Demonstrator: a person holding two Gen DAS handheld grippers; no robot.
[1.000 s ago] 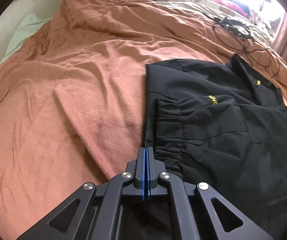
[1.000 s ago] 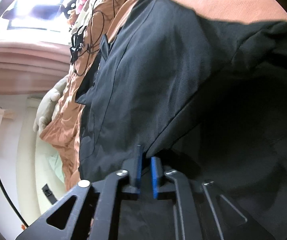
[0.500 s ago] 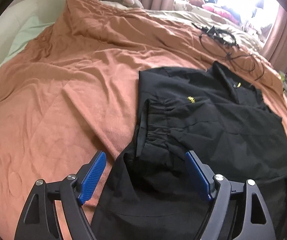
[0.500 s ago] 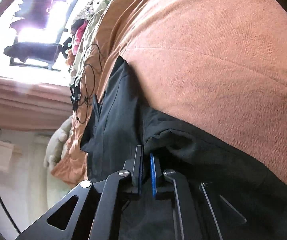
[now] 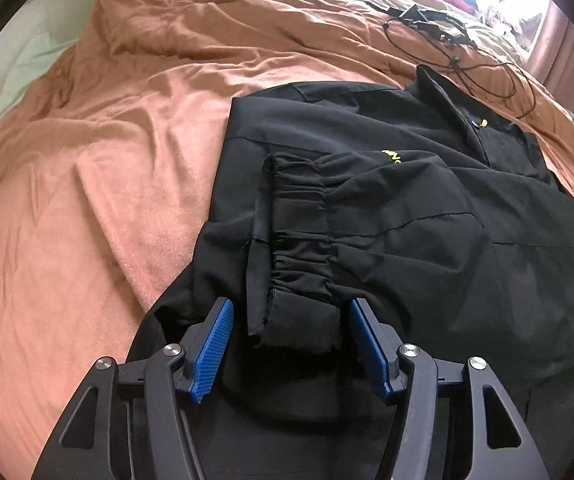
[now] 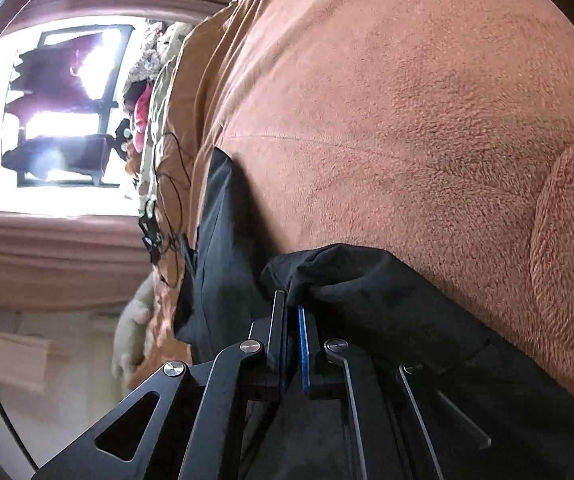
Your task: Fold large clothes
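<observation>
Black fabric jacket point(image 5: 427, 208) lying on the rust-orange fleece blanket point(image 5: 99, 184), left gripper point(image 5: 287, 344), clamped a second ago, now released and closing around the elastic-gathered cuff point(image 5: 299, 240), right gripper point(image 6: 292, 344) pinched on a jacket fold, previously slightly wider.

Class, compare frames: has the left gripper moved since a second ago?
Yes. The left gripper now straddles the elastic cuff, jaws closing without gripping; earlier it was shut.
</observation>
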